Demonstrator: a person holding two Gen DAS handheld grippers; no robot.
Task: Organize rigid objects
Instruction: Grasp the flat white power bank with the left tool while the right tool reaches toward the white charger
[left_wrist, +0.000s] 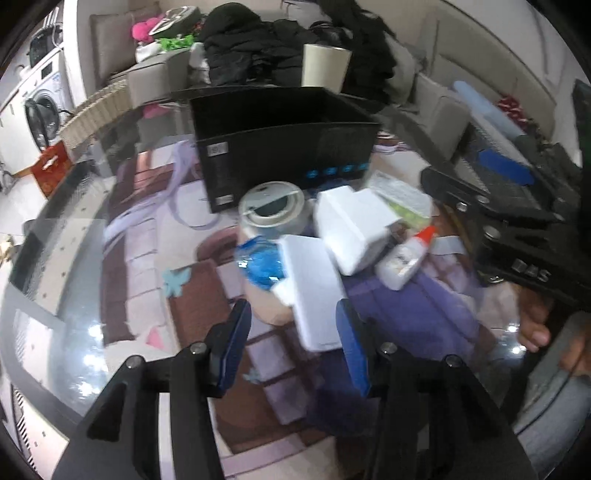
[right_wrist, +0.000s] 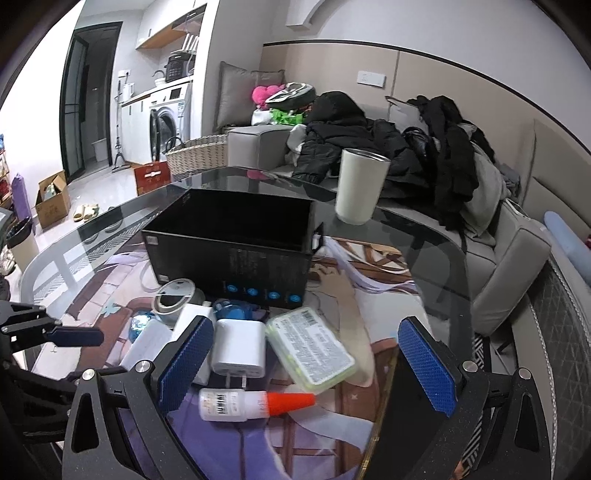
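My left gripper (left_wrist: 295, 349) is open over the glass table, angled down. The near end of a flat white box (left_wrist: 314, 291) lies between its blue pads; the right pad is at the box's edge and the left pad stands apart. Behind it lie a blue packet (left_wrist: 258, 262), a grey tape roll (left_wrist: 271, 210), a white charger (left_wrist: 354, 229), a green-edged clear case (left_wrist: 402, 195) and a glue bottle (left_wrist: 406, 258). My right gripper (right_wrist: 306, 369) is wide open and holds nothing, above the glue bottle (right_wrist: 255, 404), the charger (right_wrist: 240, 350) and the case (right_wrist: 310, 350).
An open black box (right_wrist: 236, 236) stands behind the pile, and a white cup (right_wrist: 362, 188) is near the table's far edge (right_wrist: 258, 171). A sofa with dark clothes (right_wrist: 388, 147) is beyond. A person's hand (left_wrist: 535, 325) shows at the right.
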